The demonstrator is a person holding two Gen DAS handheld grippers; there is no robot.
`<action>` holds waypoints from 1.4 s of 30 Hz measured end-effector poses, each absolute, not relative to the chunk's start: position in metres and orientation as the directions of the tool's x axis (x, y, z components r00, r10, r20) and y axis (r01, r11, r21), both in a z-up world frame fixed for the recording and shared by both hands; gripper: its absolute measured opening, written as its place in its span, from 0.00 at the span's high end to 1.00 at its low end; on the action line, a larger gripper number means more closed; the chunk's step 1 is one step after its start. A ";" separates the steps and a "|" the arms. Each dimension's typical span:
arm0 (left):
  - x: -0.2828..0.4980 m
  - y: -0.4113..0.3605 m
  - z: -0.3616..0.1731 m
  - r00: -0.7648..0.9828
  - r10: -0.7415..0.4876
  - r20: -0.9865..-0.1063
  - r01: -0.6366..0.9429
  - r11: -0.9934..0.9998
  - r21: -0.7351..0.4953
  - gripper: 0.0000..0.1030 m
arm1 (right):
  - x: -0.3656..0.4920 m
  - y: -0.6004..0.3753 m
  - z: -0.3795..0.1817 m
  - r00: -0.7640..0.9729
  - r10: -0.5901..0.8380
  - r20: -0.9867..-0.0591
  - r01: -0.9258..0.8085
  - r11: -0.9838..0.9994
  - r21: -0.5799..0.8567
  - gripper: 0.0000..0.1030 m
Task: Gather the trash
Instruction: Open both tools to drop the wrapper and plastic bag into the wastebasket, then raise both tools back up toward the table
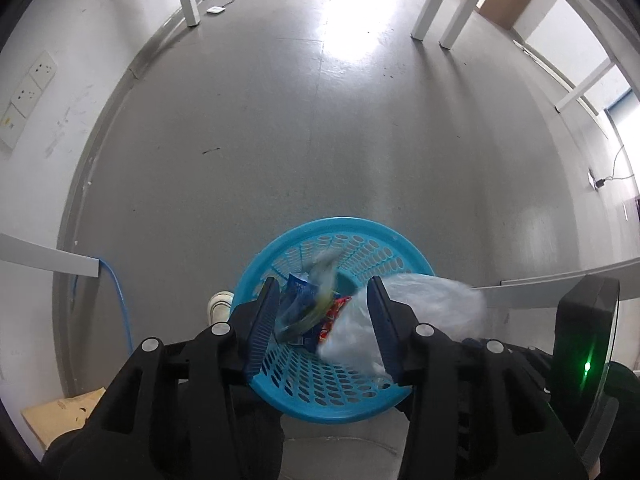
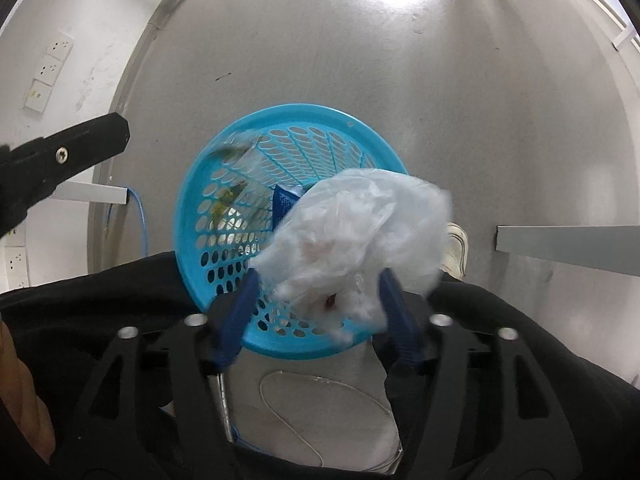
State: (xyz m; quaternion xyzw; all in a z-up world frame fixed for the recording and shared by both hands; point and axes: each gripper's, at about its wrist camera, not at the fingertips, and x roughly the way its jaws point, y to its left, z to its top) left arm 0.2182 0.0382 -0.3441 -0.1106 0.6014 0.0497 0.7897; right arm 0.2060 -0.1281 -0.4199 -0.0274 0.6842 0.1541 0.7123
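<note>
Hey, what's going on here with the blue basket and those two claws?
A person is dropping trash into a blue basket on the floor, a claw in each hand. The left claw is open above the basket, with snack wrappers loose and blurred between its fingers. The right claw is open too, a crumpled clear plastic bag blurred at its tips over the basket's rim.
</note>
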 end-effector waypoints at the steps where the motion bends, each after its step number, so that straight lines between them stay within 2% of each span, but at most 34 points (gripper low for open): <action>1: 0.218 0.039 -0.344 0.273 -0.057 -0.960 -0.213 0.970 -0.118 0.57 | 0.205 -0.127 -0.419 0.018 0.182 -0.983 -0.260 0.950 0.171 0.40; 8: 0.216 0.037 -0.339 0.279 -0.041 -0.959 -0.212 0.972 -0.103 0.57 | 0.199 -0.129 -0.411 0.036 0.186 -0.982 -0.244 0.955 0.172 0.39; 10: 0.211 0.039 -0.336 0.275 -0.041 -0.961 -0.217 0.971 -0.103 0.57 | 0.194 -0.130 -0.404 0.045 0.185 -0.982 -0.241 0.956 0.169 0.35; 13: 0.202 0.045 -0.329 0.277 -0.062 -0.959 -0.234 0.963 -0.130 0.59 | 0.182 -0.128 -0.388 0.109 0.148 -0.983 -0.294 0.949 0.111 0.31; 19: 0.179 0.048 -0.305 0.320 -0.071 -0.945 -0.234 0.960 -0.151 0.59 | 0.158 -0.138 -0.354 0.188 0.173 -0.967 -0.318 0.942 0.107 0.30; 22: 0.166 0.046 -0.293 0.344 -0.066 -0.937 -0.231 0.961 -0.153 0.57 | 0.143 -0.144 -0.335 0.215 0.207 -0.955 -0.338 0.933 0.126 0.26; 24: 0.155 0.044 -0.283 0.361 -0.064 -0.931 -0.226 0.962 -0.154 0.56 | 0.134 -0.150 -0.322 0.235 0.227 -0.945 -0.349 0.927 0.136 0.25; 26: 0.144 0.042 -0.277 0.379 -0.056 -0.924 -0.223 0.963 -0.150 0.48 | 0.121 -0.157 -0.307 0.255 0.255 -0.933 -0.362 0.920 0.153 0.23; 28: 0.133 0.039 -0.269 0.393 -0.055 -0.918 -0.217 0.964 -0.151 0.48 | 0.110 -0.167 -0.294 0.271 0.293 -0.917 -0.366 0.912 0.183 0.18; 32: 0.111 0.034 -0.252 0.421 -0.061 -0.905 -0.202 0.966 -0.160 0.46 | 0.093 -0.186 -0.272 0.300 0.340 -0.891 -0.361 0.905 0.224 0.15; 34: 0.100 0.032 -0.238 0.458 -0.073 -0.886 -0.185 0.967 -0.176 0.42 | 0.089 -0.190 -0.263 0.311 0.351 -0.883 -0.363 0.903 0.231 0.12; 40: 0.065 0.030 -0.210 0.542 -0.084 -0.836 -0.137 0.973 -0.186 0.35 | 0.070 -0.194 -0.238 0.351 0.351 -0.868 -0.411 0.891 0.194 0.12; 42: 0.055 0.032 -0.199 0.574 -0.080 -0.815 -0.127 0.974 -0.186 0.34 | 0.060 -0.195 -0.230 0.370 0.351 -0.860 -0.433 0.884 0.174 0.08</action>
